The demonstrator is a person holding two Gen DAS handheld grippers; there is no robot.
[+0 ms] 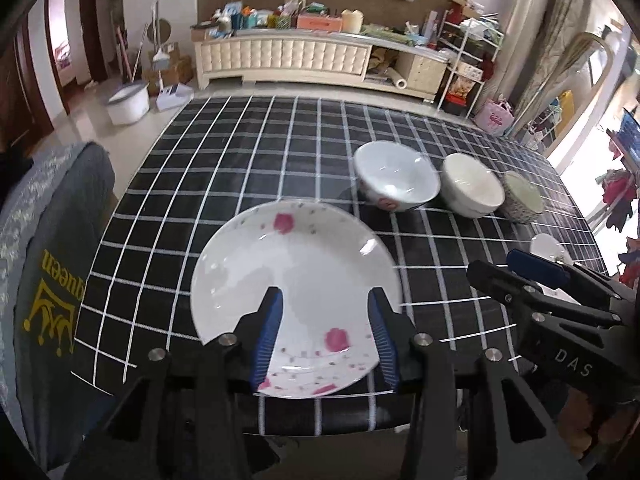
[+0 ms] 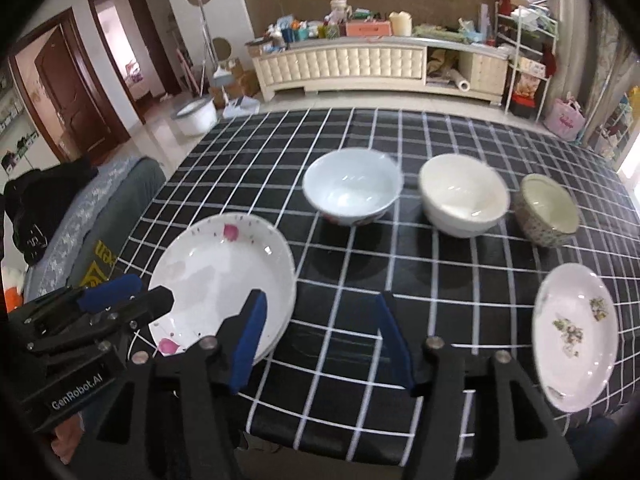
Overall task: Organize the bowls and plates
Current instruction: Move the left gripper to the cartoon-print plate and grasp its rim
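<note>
Right wrist view is taken as the main record: on the bench (image 2: 400, 264), covered in a black cloth with a white grid, three bowls and two plates are counted. The bowls are set in a row across the middle of the frame: a white bowl with a pink motif (image 2: 352, 188) at centre, a plain white bowl (image 2: 464, 194) to its right, and a smaller patterned bowl (image 2: 546, 210) at the right end; the first two are apart, while the last two are seen close together, contact not determinable. A pink-flowered plate (image 2: 224, 276) lies at lower left; whether a second plate sits beneath it cannot be told. A plate with a green sprig pattern (image 2: 574, 332) lies at lower right near the bench edge. All pieces are judged to be glazed ceramic: rigid, moderately heavy, slippery under the pads and liable to chip if knocked together. A grip across the rim is judged most secure, with the plate edge taken between the pads. The right tool (image 2: 324, 336) is spread wide over bare cloth, holding nothing. In the left wrist view the left tool (image 1: 326, 332) is likewise spread, above the near half of the pink-flowered plate (image 1: 296, 280), with no pinch established.
</note>
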